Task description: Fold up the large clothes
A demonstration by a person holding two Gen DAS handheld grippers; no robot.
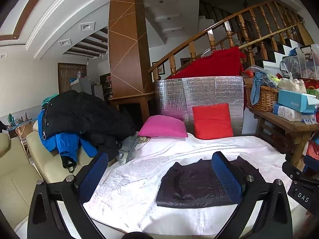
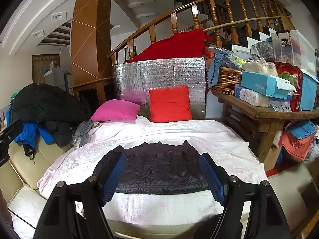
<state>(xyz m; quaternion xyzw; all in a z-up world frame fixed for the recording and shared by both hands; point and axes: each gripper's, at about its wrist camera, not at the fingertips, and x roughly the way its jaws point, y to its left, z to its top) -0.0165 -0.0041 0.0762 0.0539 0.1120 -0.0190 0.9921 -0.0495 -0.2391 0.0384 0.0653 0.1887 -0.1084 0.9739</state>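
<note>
Folded dark garment (image 2: 159, 169) is lying flat on the white blanket (image 2: 209, 137), near edge of the bed, pink pillow (image 2: 115, 110) and red pillow (image 2: 169, 104) sitting far behind. Both grippers are hovering above it — left gripper (image 1: 159, 171) fingers spread wide, gripping nothing; right gripper (image 2: 162, 174) fingers also wide apart, empty. Jacket pile (image 1: 83, 117) sitting far left.
</note>
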